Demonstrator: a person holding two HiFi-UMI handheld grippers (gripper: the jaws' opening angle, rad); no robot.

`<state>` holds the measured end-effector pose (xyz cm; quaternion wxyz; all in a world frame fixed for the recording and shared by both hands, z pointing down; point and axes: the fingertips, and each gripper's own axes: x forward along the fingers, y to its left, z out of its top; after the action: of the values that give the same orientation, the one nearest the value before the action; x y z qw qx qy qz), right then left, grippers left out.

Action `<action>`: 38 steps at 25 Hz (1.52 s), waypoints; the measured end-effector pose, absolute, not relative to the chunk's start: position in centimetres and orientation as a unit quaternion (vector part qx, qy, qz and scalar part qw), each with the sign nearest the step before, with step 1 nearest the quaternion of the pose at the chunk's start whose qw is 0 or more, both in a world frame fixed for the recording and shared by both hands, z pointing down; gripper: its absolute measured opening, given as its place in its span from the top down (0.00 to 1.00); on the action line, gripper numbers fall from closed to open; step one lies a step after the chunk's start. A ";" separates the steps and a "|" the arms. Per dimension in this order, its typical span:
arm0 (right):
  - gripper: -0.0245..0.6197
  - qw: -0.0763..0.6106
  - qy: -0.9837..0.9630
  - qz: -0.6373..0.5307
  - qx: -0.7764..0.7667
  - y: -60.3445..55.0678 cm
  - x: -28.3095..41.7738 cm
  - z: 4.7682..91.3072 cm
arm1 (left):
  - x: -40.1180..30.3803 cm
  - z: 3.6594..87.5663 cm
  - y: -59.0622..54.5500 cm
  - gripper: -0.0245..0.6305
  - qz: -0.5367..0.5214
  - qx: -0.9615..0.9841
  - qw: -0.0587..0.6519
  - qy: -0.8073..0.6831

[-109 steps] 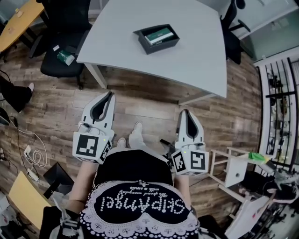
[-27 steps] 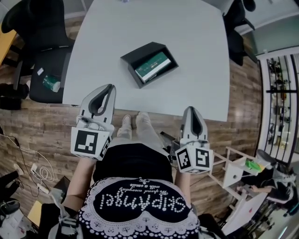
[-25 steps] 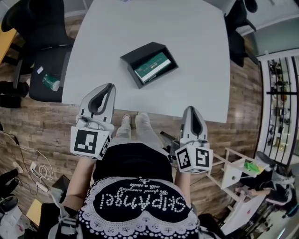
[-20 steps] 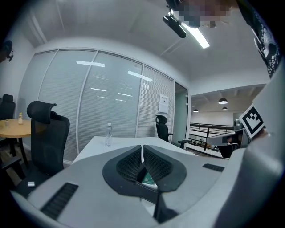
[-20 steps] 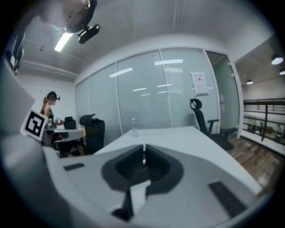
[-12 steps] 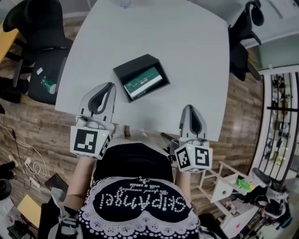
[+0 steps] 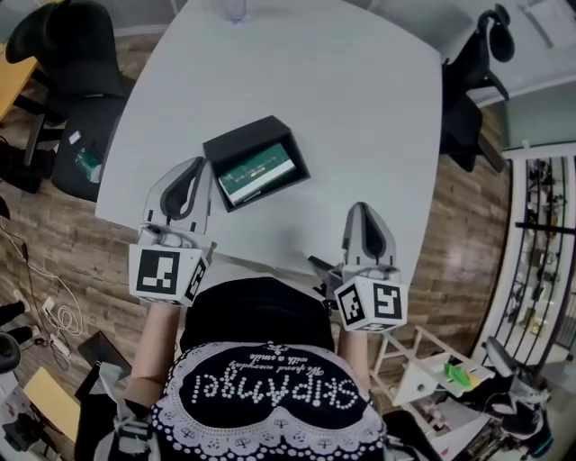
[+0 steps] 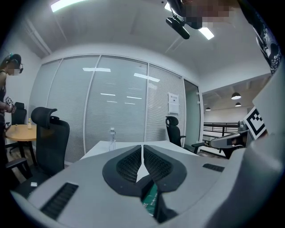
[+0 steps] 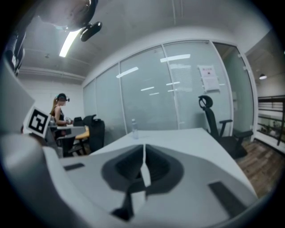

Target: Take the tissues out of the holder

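Note:
A black open-topped holder [image 7: 243, 144] lies on the white table [image 7: 360, 99] near its front left. A green pack of tissues [image 7: 256, 175] rests inside it. My left gripper [image 7: 193, 164] is shut and empty, its tip just left of the holder's near corner. In the left gripper view the jaws [image 8: 142, 148] meet, and the green pack [image 8: 150, 199] shows below them. My right gripper [image 7: 361, 209] is shut with nothing in it, over the table's front edge, well to the right of the holder. Its closed jaws [image 9: 144, 148] point across the bare tabletop.
A water bottle [image 7: 234, 9] stands at the table's far edge. Black office chairs sit at the left [image 7: 76, 54] and at the right [image 7: 468, 99]. A white rack [image 7: 418, 378] is at my lower right. A person [image 9: 59, 112] stands at a far desk.
Both grippers have moved forward, from above the floor to above the table's front edge. The holder now lies right beside the left gripper's tip. Both stay shut.

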<state>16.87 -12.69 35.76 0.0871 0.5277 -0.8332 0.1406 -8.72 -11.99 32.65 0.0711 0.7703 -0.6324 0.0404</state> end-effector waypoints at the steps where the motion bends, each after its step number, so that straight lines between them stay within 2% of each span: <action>1: 0.91 0.089 -0.834 0.141 0.525 -12.9 17.0 35.9 | -8.6 32.6 -12.0 0.90 0.040 0.768 0.071 -0.635; 24: 0.91 0.086 -0.822 0.154 0.541 -13.2 13.4 35.2 | -11.6 32.2 -13.7 0.90 0.046 0.787 0.075 -0.610; 38: 0.91 0.089 -0.812 0.157 0.555 -13.0 13.5 35.3 | -10.9 32.9 -14.2 0.90 0.053 0.803 0.086 -0.587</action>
<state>13.49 -12.99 35.29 0.0894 0.5550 -0.8120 0.1572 -10.89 -14.19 32.88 0.0864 0.8034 -0.5867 0.0526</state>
